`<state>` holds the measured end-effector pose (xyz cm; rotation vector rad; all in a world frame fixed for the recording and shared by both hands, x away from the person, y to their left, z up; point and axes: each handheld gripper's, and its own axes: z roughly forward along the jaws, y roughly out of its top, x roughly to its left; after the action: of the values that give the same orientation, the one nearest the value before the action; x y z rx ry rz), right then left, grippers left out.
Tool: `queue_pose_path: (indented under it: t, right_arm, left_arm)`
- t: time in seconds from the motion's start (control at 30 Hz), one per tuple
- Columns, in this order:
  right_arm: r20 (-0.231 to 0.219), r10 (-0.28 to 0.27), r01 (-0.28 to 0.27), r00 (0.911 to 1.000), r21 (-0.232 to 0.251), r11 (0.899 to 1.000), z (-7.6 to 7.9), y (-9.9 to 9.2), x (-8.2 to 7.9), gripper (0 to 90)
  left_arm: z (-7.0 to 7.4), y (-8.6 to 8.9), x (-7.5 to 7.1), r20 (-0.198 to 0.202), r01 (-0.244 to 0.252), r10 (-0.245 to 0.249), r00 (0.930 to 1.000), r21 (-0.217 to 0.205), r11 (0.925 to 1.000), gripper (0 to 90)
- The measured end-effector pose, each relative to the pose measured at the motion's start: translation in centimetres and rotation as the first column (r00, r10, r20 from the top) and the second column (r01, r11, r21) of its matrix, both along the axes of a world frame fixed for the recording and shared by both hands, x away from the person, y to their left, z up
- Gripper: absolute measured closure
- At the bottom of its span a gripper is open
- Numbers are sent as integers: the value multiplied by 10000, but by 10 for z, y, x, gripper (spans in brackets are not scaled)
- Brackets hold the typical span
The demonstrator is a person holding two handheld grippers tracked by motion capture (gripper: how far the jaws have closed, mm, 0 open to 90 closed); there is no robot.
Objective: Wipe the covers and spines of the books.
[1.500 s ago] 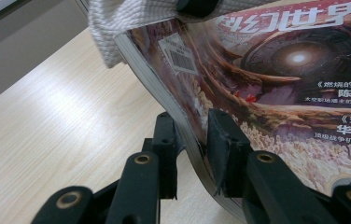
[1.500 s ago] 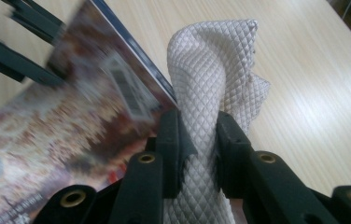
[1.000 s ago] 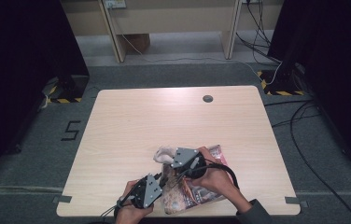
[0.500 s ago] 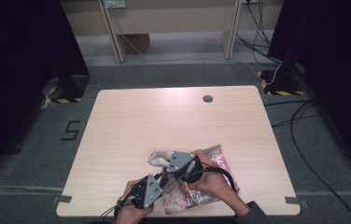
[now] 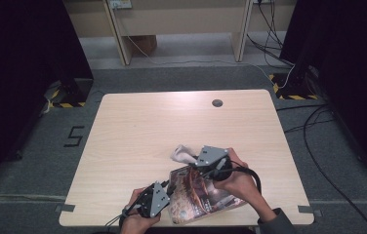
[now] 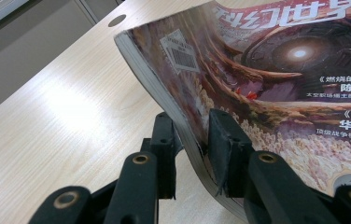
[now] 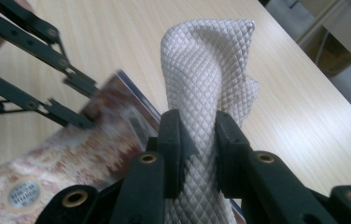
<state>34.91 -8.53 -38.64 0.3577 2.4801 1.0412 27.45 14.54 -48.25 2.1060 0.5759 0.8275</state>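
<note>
So, high view: wooden table (image 5: 142, 131), person's forearms coming in from the bottom edge. Left gripper (image 5: 156, 197) sits near the front edge, at the left side of a magazine (image 5: 196, 195) that lies at the front of the table, its left part bowed up. Right gripper (image 5: 206, 160) is over the magazine's far edge, hand wrapped round it, cable looping off to the right. A pale cloth (image 5: 182, 154) pokes out just beyond that gripper, bunched, on or just above the tabletop; can't tell which. Small dark round hole (image 5: 217, 103) in the table far back, well apart from everything.

Left gripper view: left gripper (image 6: 193, 140) jaws clamped on the magazine (image 6: 276, 79) at its page edge, one jaw under, one on the cover. Magazine curves up off the table (image 6: 61, 112), barcode sticker near the top corner, printed cover with a glowing disc and white text.

Right gripper view: right gripper (image 7: 198, 135) jaws pinched on the cloth (image 7: 208, 60), quilted diamond weave, standing up twisted between the pads. Behind it the magazine (image 7: 71, 144) lies low left with the left gripper (image 7: 81, 102) at its corner, jaws on the edge. Table (image 7: 295, 116) runs off to the right.
</note>
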Motion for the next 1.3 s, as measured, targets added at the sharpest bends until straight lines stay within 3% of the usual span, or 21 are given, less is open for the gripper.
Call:
queue_pose_path:
  t: [0.2, 0.33, 0.53, 0.77, 0.83, 0.97, 1.03, 1.17, 1.3]
  right_arm:
    - [-202, -1132, 1132, 9934, -14, 9936, -8, -43, 10, 755]
    - [-526, -2021, 2028, 9779, 71, 9792, -14, -71, 17, 755]
    - [-421, -2890, 2891, 9564, -48, 9573, -19, -105, 21, 754]
    - [-784, -3776, 3741, 9226, -557, 9257, -41, -138, 23, 753]
    - [-917, -4112, 4062, 9069, -692, 9112, -46, -146, 24, 753]
    - [-1101, -4459, 4374, 8883, -930, 8944, -54, -161, 24, 753]
    - [-1324, -4664, 4548, 8746, -1089, 8839, -62, -166, 24, 753]
    - [-1670, -4929, 4726, 8539, -1477, 8688, -78, -174, 25, 752]
    - [-1814, -5065, 4812, 8429, -1669, 8606, -86, -182, 27, 748]
  left_arm:
    - [0, 0, 0, 2, 2, -2, 10000, 3, 10000, 723]
    - [0, 0, 0, 31, -2, 2, 10000, 3, 10000, 723]
    - [0, -1, -1, 67, -11, 10, 10000, 22, 10000, 723]
    - [0, 0, 0, 48, -15, 15, 10000, 1, 10000, 721]
    - [0, -1, 0, 64, -25, 25, 10000, -1, 10000, 721]
    - [0, 0, 0, 56, -21, 21, 10000, 4, 10000, 721]
    - [0, -1, 0, 61, -36, 36, 10000, 4, 10000, 720]
    - [0, -1, 0, 66, -27, 27, 10000, 3, 10000, 720]
    - [0, -1, 0, 87, -22, 21, 10000, 27, 10000, 719]
